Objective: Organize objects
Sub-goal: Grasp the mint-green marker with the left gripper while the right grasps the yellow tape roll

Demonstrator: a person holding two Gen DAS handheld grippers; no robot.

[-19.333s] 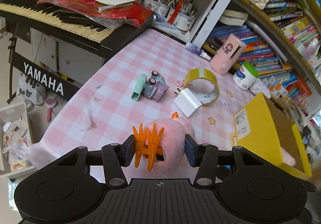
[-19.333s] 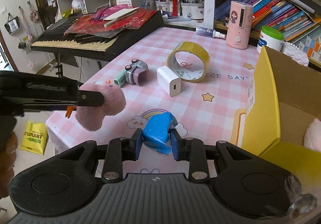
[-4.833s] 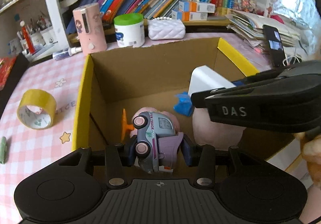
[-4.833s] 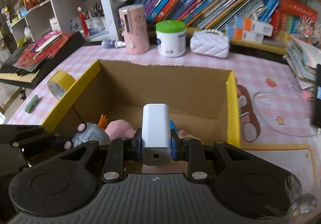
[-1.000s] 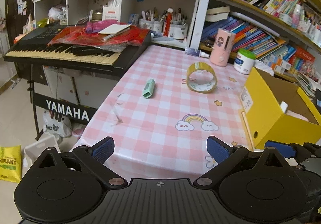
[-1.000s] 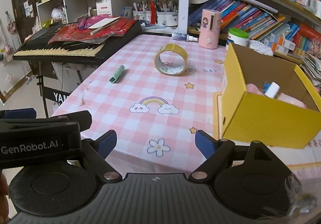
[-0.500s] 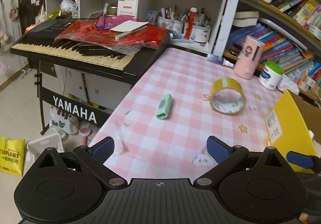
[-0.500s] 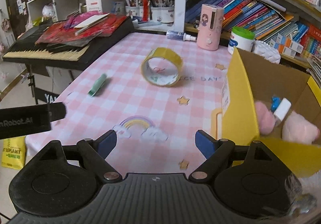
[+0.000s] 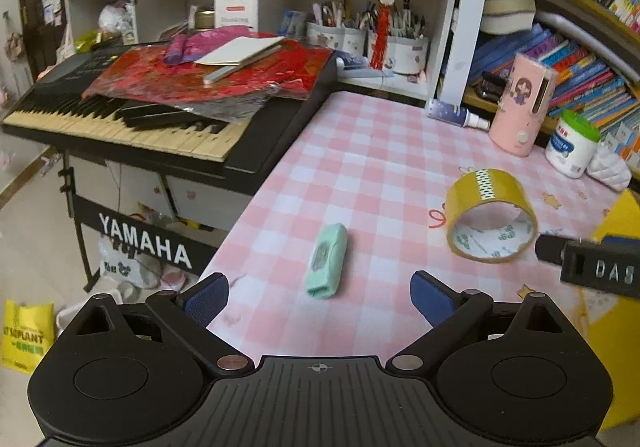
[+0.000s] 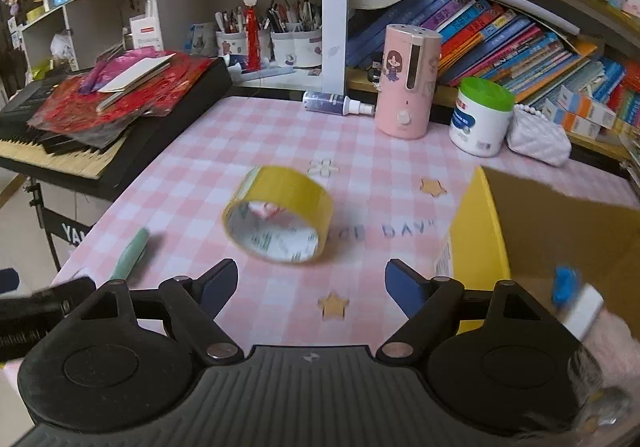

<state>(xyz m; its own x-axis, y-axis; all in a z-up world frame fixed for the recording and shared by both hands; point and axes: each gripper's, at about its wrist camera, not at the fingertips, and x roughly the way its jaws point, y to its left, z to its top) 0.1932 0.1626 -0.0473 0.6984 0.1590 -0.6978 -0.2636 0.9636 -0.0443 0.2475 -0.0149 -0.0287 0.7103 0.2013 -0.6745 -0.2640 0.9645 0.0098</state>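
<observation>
Both grippers have come in closer to the table since a moment ago. Left gripper (image 9: 319, 293), jaws wide and empty, faces the green eraser (image 9: 327, 260); right gripper (image 10: 311, 283), also spread empty, faces the tape roll (image 10: 278, 213). Yellow box (image 10: 476, 231) sits far right.

My left gripper (image 9: 319, 293) was matte black plastic w/ ribbed centre, round discs each side, silver screws, blue finger pads (image 9: 206, 297). Right gripper (image 10: 311, 285) looked identical; its side read "DAS" in white.
</observation>
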